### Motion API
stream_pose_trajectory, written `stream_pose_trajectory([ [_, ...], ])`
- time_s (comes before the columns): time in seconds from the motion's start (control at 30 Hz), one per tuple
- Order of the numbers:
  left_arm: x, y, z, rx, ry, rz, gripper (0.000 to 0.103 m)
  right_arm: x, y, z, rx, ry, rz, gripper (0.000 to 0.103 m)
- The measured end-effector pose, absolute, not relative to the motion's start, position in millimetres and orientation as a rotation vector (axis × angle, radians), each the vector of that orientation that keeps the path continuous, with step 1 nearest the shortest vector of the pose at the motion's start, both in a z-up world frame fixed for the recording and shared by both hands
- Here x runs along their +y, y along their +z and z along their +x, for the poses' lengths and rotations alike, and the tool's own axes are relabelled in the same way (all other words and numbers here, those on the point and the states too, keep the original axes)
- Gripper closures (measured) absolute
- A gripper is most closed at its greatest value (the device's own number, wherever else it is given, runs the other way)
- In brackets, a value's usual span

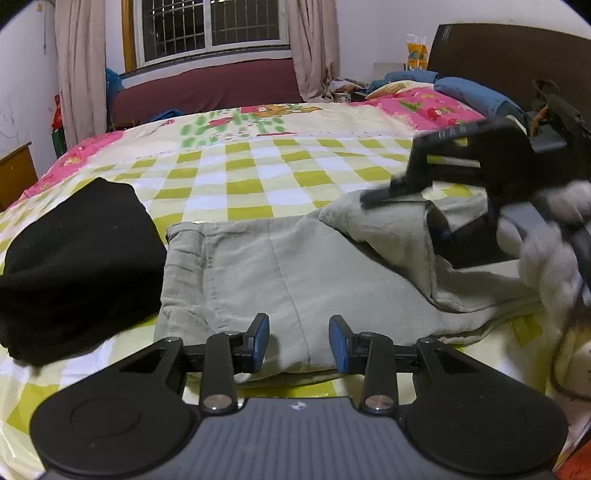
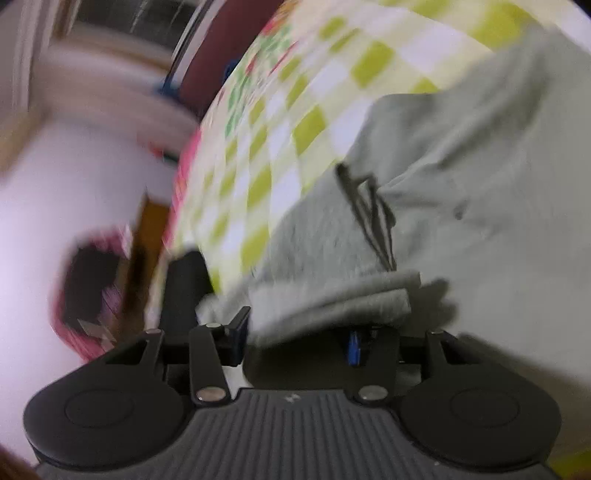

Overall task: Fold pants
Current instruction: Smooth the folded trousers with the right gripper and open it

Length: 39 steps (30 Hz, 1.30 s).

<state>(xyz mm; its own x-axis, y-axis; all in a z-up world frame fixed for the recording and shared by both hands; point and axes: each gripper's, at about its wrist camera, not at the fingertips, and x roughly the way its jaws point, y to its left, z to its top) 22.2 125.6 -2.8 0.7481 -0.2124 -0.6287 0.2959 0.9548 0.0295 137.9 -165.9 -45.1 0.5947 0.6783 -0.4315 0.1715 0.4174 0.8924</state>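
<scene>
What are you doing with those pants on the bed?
A person is folding light grey pants on the checked bedspread. The left tool hovers open over the near edge, holding nothing. The right tool, in a gloved hand, is open with a fold of the pants between its pads. A black garment lies beside them.

1. I'm seeing soft, even indoor light on the bed (image 1: 258, 166); the window (image 1: 210, 26) is showing dark.
2. The left wrist view is staying sharp, though the right gripper (image 1: 436, 192) is smearing.
3. The right wrist view is blurring throughout, the pants (image 2: 461, 177) included.
4. Fisheye bending is curving both views' edges, with dark corners.
</scene>
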Motion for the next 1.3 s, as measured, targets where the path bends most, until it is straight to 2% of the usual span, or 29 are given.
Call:
stream_pose_trajectory([
  [0.13,122,-2,19,0.660,-0.283,0.147,0.052,-176,-54,138,0.911,0.344,1.250,0.051],
  [0.17,122,-2,19,0.661,-0.284,0.149,0.052,-176,-54,138,0.912,0.316,1.237,0.053],
  [0.2,122,-2,19,0.659,-0.282,0.149,0.052,-176,-51,137,0.913,0.275,1.202,0.070],
  [0.27,124,-1,18,0.655,-0.277,0.144,0.052,-173,-39,138,0.911,0.241,1.092,0.096],
  [0.3,125,0,17,0.653,-0.275,0.138,0.052,-170,-30,137,0.896,0.228,1.022,0.097],
  [0.5,143,2,10,0.634,-0.225,0.106,0.052,-84,44,126,0.692,0.374,0.331,0.098],
  [0.67,170,-2,0,0.657,-0.149,0.099,0.052,17,42,101,0.590,0.552,-0.158,0.098],
  [0.93,197,-13,-5,0.691,-0.083,0.054,0.052,65,7,69,0.561,0.656,-0.417,0.098],
  [1.0,198,-14,-4,0.690,-0.083,0.049,0.052,69,1,66,0.599,0.667,-0.472,0.088],
  [1.07,200,-14,-5,0.687,-0.084,0.051,0.052,66,0,63,0.629,0.698,-0.474,0.074],
  [1.13,203,-10,-8,0.679,-0.080,0.066,0.052,62,3,58,0.616,0.721,-0.453,0.072],
  [1.2,207,-7,-12,0.679,-0.068,0.081,0.052,54,10,51,0.610,0.749,-0.423,0.061],
  [1.3,209,7,-17,0.649,-0.052,0.096,0.052,30,25,41,0.624,0.738,-0.353,0.059],
])
